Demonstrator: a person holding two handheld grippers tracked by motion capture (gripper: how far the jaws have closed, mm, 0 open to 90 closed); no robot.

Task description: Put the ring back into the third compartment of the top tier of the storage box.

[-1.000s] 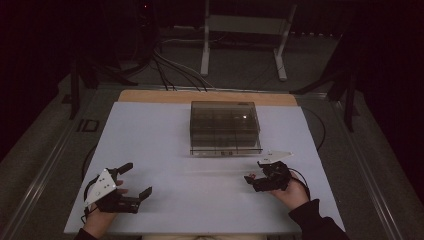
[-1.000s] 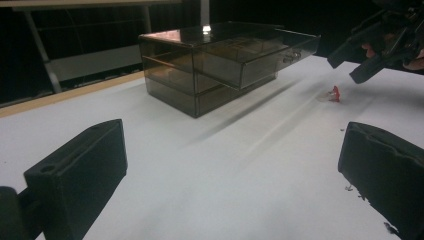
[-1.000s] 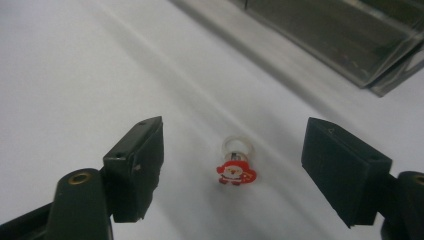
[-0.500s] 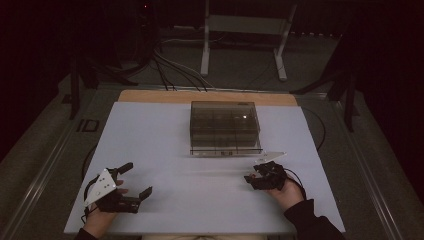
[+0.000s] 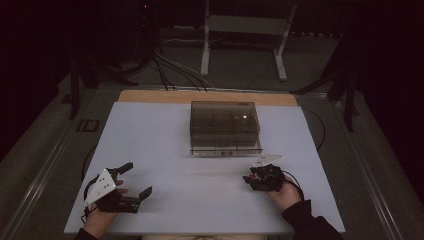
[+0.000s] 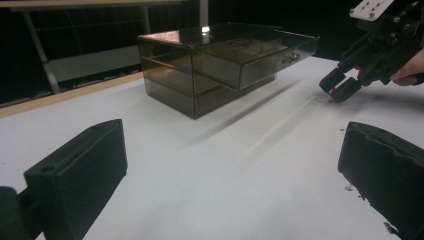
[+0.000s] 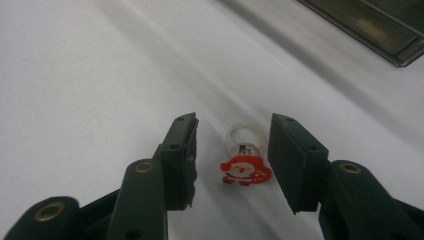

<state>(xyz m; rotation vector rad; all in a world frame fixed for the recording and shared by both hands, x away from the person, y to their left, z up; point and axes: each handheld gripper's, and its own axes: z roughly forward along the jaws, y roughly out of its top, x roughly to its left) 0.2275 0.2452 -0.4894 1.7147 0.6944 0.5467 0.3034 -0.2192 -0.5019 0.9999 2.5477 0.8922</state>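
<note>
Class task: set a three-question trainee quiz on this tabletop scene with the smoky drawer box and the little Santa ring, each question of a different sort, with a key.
1. True or false: the right gripper already pinches the Santa ring.
2. Which drawer of the drawer box stands pulled out? A) top B) bottom C) none
3. Fill in: the left gripper has its jaws ____ with nothing between them.

Key:
1. False. The ring lies on the white table between the jaws, which have just been closing, with a gap at each pad.
2. A, as the left gripper view shows.
3. Open.
</note>
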